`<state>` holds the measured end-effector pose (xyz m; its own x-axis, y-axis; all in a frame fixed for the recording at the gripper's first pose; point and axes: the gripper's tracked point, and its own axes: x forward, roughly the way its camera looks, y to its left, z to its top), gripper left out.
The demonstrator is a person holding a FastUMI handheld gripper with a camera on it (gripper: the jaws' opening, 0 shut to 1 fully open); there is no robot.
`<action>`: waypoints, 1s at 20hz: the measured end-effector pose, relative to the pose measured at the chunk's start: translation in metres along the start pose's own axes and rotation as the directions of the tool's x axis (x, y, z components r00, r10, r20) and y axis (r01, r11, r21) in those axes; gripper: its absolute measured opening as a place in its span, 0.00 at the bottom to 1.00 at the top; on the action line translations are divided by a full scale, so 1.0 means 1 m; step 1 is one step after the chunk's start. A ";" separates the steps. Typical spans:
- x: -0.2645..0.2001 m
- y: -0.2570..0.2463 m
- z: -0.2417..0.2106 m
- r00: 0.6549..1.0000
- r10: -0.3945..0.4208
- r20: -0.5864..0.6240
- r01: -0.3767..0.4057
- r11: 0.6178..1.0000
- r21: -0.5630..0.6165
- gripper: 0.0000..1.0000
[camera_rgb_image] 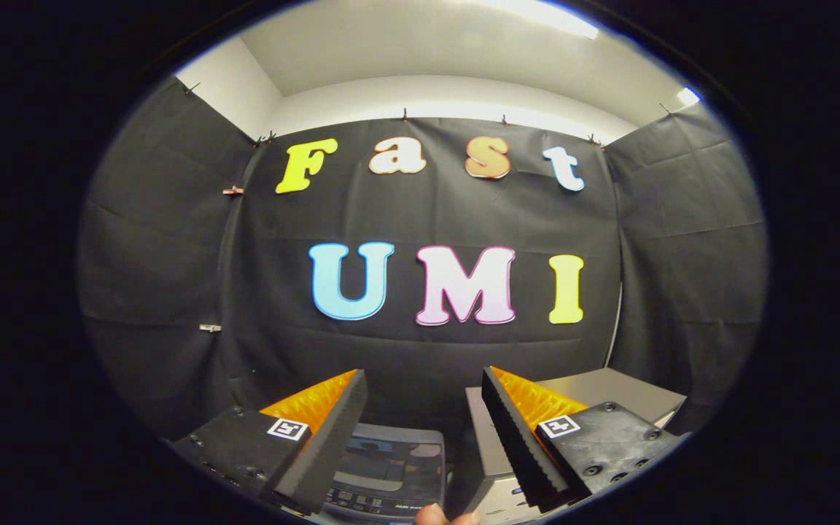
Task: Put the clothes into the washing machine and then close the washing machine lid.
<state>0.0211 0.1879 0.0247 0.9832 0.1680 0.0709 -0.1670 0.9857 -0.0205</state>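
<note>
Gripper agape above washing machine

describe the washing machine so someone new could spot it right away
Start at the black cloth wall and drop to its foot. The washing machine sits low between the open claw fingers, dark-lidded with a button strip, unlike the plain grey box beside it.

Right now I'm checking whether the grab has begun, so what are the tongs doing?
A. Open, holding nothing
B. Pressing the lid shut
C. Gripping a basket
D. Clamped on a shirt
A: the tongs stand wide apart with nothing between them, above the washing machine low between the fingers.
</note>
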 end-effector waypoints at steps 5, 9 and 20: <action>-0.014 -0.036 0.007 0.999 -0.041 0.000 0.041 0.999 0.011 0.99; -0.020 -0.049 0.013 0.999 -0.053 0.003 0.053 0.999 0.015 0.99; -0.037 -0.067 0.026 0.997 -0.070 0.034 0.070 0.998 -0.007 0.99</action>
<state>-0.0058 0.1159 0.0496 0.9894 0.0991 0.1059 -0.0973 0.9950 -0.0227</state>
